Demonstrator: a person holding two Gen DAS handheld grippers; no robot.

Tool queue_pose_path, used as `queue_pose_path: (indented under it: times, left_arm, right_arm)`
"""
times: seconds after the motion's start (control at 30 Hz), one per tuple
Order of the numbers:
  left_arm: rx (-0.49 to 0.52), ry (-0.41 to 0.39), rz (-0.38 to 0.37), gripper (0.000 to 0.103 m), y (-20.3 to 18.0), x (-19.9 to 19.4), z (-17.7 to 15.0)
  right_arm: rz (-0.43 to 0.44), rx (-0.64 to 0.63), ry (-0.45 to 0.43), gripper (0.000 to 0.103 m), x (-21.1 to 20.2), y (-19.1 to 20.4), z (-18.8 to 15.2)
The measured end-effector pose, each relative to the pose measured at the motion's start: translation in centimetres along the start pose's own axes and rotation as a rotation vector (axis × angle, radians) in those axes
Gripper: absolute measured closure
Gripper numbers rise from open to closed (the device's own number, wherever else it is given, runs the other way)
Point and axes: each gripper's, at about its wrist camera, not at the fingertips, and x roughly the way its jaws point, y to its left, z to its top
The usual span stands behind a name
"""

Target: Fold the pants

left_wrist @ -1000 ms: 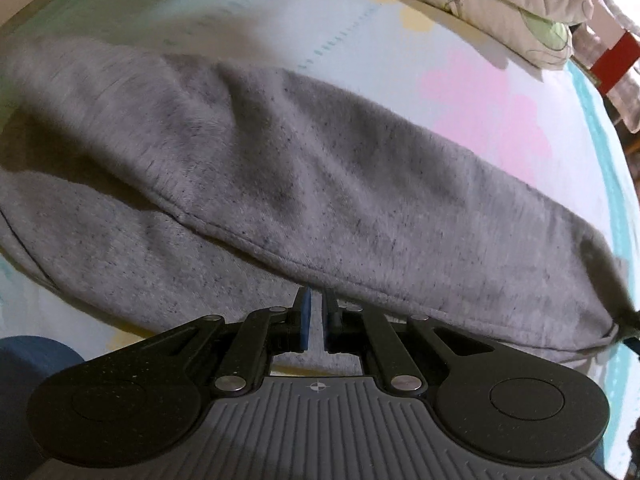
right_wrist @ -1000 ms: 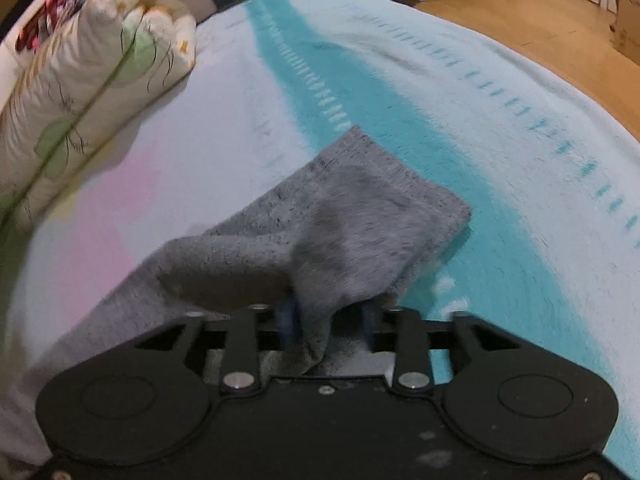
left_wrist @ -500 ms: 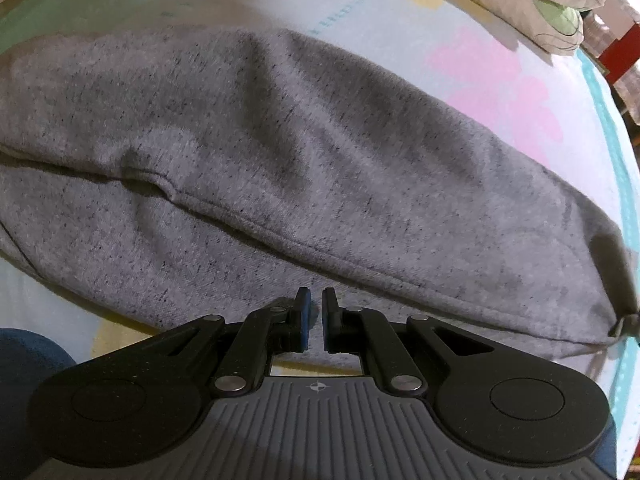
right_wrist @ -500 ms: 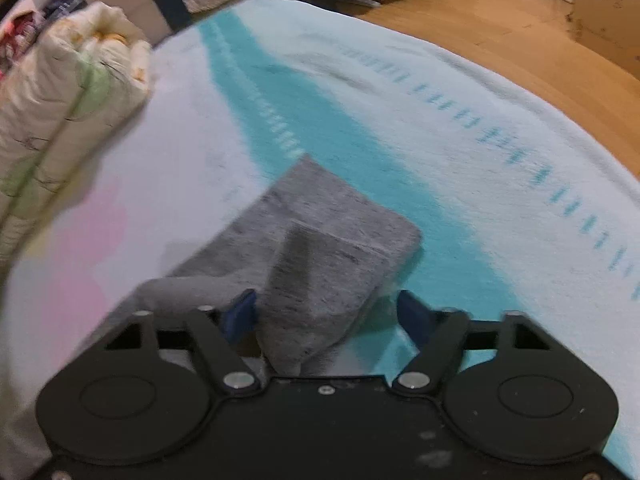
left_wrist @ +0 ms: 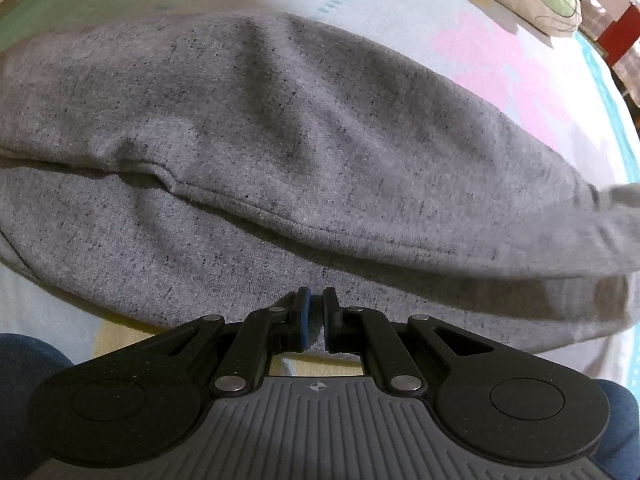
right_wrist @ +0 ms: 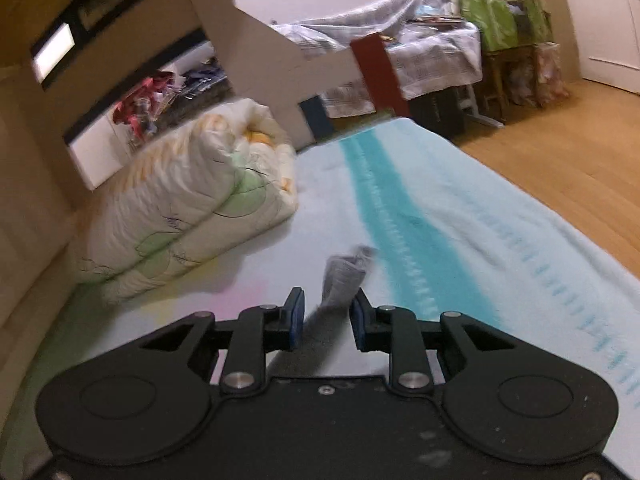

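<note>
Grey speckled pants (left_wrist: pixel 280 140) lie across the bed, one leg folded over the other along a seam. My left gripper (left_wrist: pixel 316 312) points down at their near edge with its jaws shut; whether cloth is pinched between the pads I cannot tell. At the far right the leg end (left_wrist: pixel 616 196) is lifted and blurred. In the right wrist view my right gripper (right_wrist: pixel 327 316) is closing on that grey cuff (right_wrist: pixel 344 276). The cuff stands up between the blue pads, raised off the sheet.
The bed sheet (right_wrist: pixel 460 220) is pale with a teal stripe and pink patches. A folded flowered duvet (right_wrist: pixel 192 208) lies at the far left of the bed. The bed's right edge drops to a wood floor (right_wrist: pixel 560 160). A person's blue-clad knees (left_wrist: pixel 24 364) are near the left gripper.
The right gripper opened around the cuff, then closed and rose, tilting up so the room shows. The cuff came up with it. The left gripper sank closer to the pants, still shut.
</note>
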Motion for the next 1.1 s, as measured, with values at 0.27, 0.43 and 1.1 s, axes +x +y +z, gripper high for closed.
queue_pose_path:
  times: [0.27,0.43,1.1]
  left_arm:
    - [0.036,0.003,0.015,0.096,-1.6,0.1,-0.2]
    - [0.070,-0.004,0.039,0.096,-2.5,0.3,-0.3]
    - [0.041,-0.012,0.020,0.096,-1.4,0.3,-0.6]
  right_arm:
    - [-0.260,0.042,0.296,0.092,5.6,-7.0,-6.1]
    - [-0.210,0.095,0.230,0.055,5.1,-7.3,-6.0]
    - [-0.178,0.018,0.180,0.095,5.6,-2.9,-5.1]
